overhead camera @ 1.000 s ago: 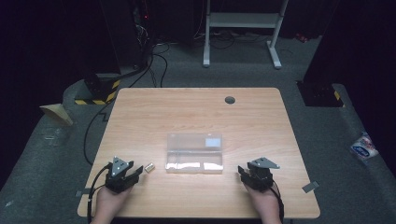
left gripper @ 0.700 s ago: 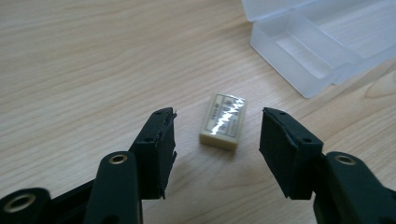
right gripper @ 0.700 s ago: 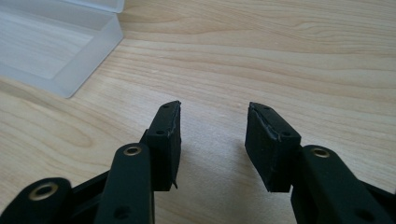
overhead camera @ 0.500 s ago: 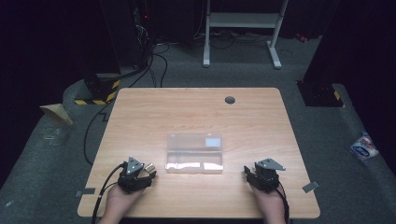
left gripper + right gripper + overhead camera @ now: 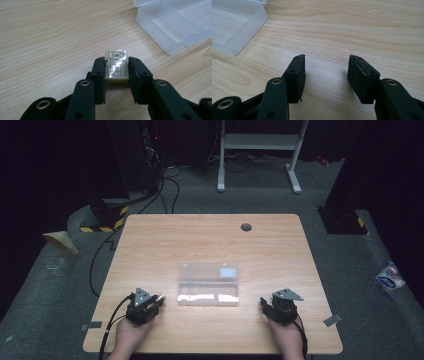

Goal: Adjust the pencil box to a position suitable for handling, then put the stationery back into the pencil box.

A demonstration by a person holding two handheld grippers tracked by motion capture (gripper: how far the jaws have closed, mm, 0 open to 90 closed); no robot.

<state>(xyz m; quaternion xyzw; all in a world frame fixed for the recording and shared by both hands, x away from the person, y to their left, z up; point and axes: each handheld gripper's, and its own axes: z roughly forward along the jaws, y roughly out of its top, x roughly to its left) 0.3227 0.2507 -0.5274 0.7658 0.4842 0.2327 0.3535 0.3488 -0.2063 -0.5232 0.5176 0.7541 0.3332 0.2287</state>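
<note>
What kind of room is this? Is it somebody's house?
Probably not a house. It looks like a lab or workshop: one bare wooden table on grey carpet, black cables trailing over the floor, and a metal stand behind, all dark around.

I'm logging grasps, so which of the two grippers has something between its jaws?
The left gripper: its jaws are clamped on a small cream eraser in a printed wrapper. The right gripper has its jaws apart with bare table between them.

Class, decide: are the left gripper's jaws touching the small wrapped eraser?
Touching. In the left gripper view, the left gripper has both black jaws pressed against opposite sides of the eraser, with no gap showing on either side.
</note>
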